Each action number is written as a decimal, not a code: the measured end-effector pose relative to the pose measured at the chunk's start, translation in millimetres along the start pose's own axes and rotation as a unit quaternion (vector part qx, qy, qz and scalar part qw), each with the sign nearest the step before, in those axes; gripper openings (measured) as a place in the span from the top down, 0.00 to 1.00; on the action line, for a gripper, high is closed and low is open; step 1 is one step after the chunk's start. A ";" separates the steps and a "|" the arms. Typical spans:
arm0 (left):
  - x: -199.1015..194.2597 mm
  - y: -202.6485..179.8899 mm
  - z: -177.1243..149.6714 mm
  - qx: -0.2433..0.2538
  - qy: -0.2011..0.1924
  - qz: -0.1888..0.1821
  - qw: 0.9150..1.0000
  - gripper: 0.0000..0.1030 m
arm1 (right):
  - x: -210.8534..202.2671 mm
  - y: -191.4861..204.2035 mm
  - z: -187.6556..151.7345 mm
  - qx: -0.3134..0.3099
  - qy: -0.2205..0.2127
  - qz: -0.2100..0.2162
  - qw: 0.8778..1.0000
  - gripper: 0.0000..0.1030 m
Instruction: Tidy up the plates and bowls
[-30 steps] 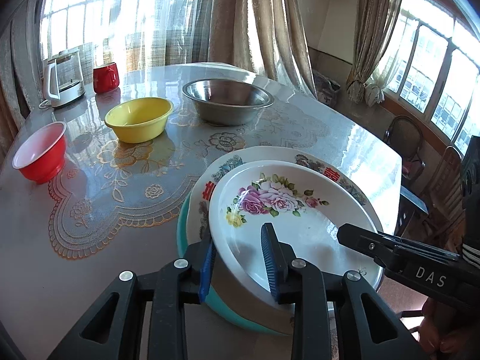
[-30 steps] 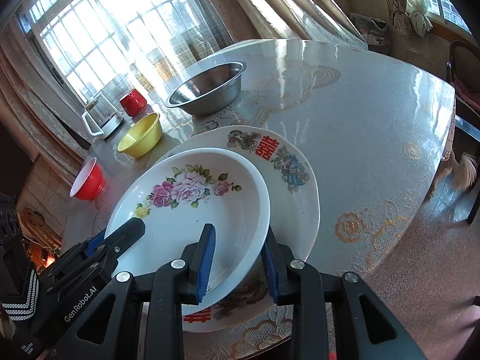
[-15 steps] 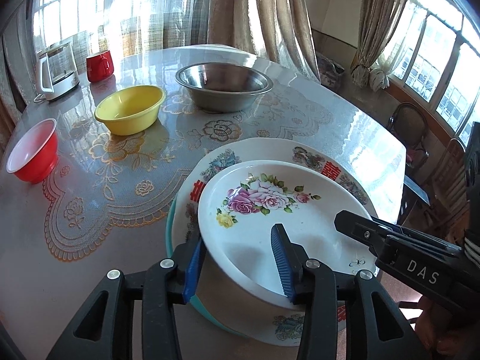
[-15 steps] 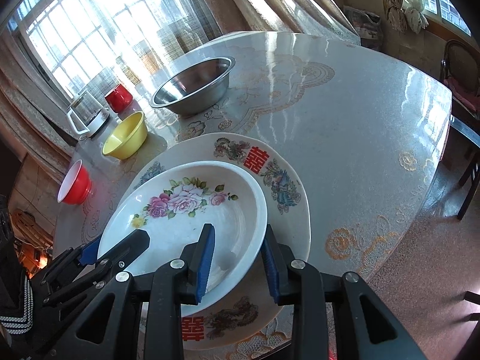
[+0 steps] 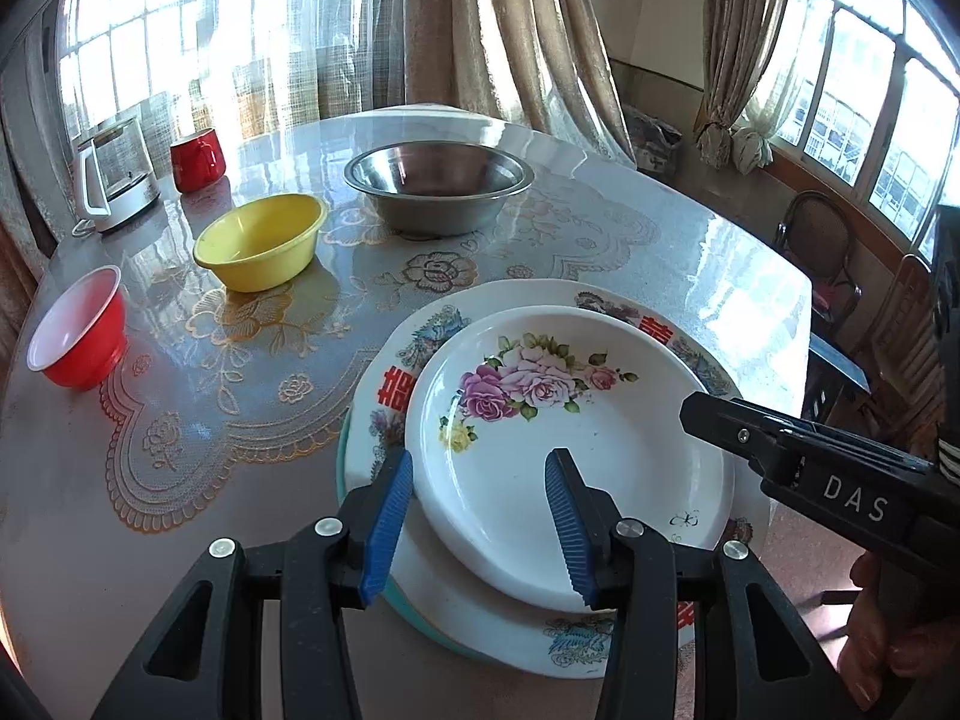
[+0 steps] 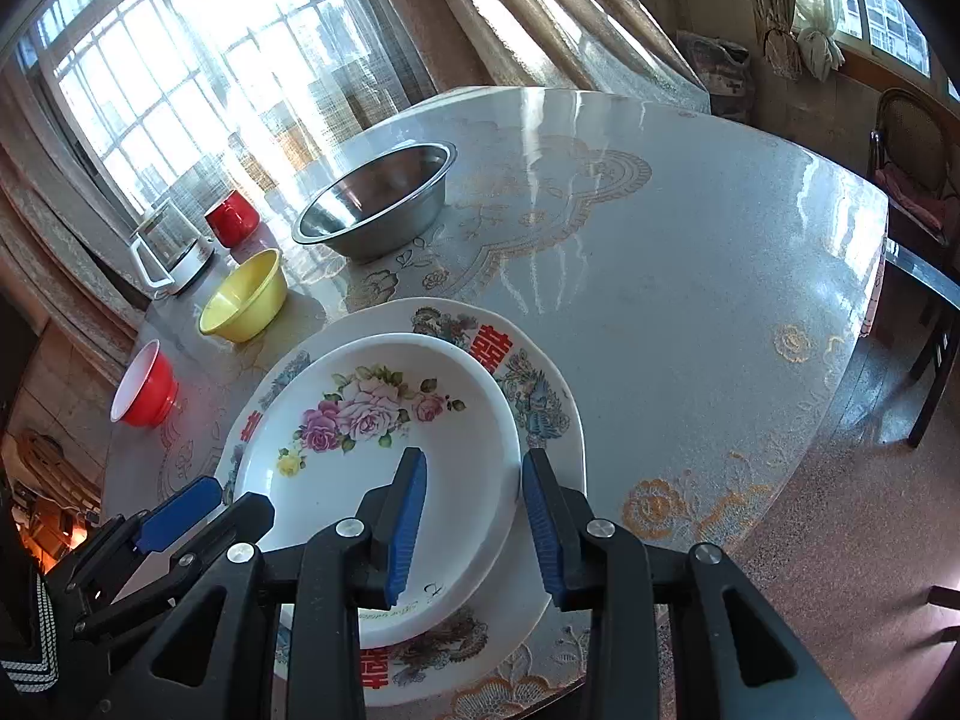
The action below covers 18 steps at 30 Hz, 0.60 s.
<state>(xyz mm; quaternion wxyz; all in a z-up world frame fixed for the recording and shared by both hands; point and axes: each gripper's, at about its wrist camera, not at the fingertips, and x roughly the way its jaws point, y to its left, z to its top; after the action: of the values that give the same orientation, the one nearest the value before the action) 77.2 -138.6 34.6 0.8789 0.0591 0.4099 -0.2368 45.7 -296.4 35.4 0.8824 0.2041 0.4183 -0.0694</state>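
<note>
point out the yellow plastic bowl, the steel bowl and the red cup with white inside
yellow plastic bowl [image 5: 259, 249], left wrist view, inner wall
steel bowl [image 5: 438, 180], left wrist view, inside bottom
red cup with white inside [image 6: 144, 387], right wrist view, white inner wall

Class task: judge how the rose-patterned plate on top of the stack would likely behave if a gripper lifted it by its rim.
The rose plate looks rigid, so it should lift without bending. Its glossy glaze suggests the rim may slip between pads. It looks ceramic or melamine, so dropping it onto the larger plate beneath could chip it.
</note>
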 end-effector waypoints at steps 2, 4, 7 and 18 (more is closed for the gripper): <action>2.4 -1.4 -1.1 0.006 -0.005 0.011 1.000 0.55 | -1.0 -0.3 -1.2 -0.001 -0.002 0.001 1.000 0.66; 2.3 -1.3 -2.5 0.008 -0.009 0.012 1.000 0.55 | -1.3 -1.0 -1.5 -0.001 -0.004 0.005 1.000 0.66; 0.9 2.9 -3.1 -0.004 -0.009 0.003 1.000 0.55 | -2.0 -2.6 -3.2 0.003 -0.006 0.010 1.000 0.66; -29.3 22.5 -6.6 -0.030 -0.048 0.031 0.998 0.28 | -8.0 -3.5 -5.1 0.004 -0.017 0.023 1.000 0.66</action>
<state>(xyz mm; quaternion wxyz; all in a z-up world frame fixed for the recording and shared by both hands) 67.0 -106.0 50.2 0.9058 0.0339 0.3719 -0.2001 35.9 -297.9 37.5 0.8899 0.2163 0.3978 -0.0544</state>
